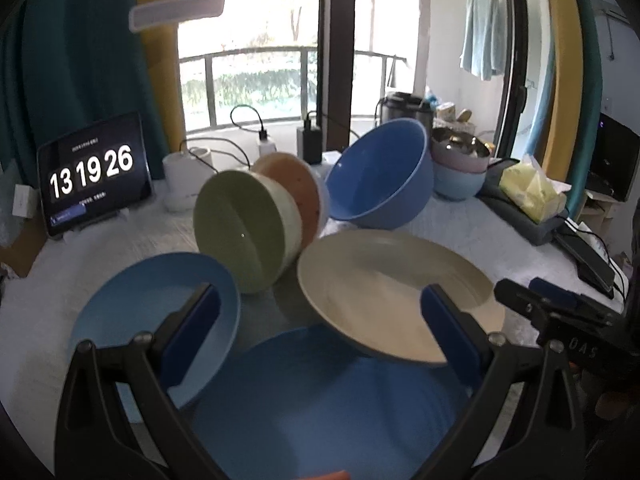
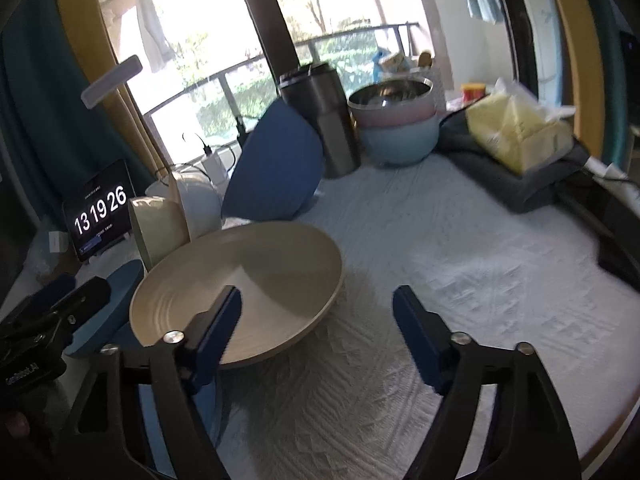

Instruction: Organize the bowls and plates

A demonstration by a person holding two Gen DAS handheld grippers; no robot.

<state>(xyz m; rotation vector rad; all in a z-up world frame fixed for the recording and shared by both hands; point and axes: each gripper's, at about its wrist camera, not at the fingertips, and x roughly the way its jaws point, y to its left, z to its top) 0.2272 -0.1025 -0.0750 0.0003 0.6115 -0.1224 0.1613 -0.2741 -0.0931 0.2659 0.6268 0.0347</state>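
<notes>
The left gripper (image 1: 320, 316) is held apart over a dark blue plate (image 1: 320, 400). The right gripper (image 2: 318, 312) is spread, empty, its left finger over the near rim of the beige plate (image 2: 240, 276). Open cloth (image 2: 460, 248) lies to its right.

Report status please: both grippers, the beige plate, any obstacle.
Left gripper open, holding nothing. Right gripper open beside round beige plate. Plate tilted, leaning on dark blue plate. Green bowl on its side close behind.
</notes>
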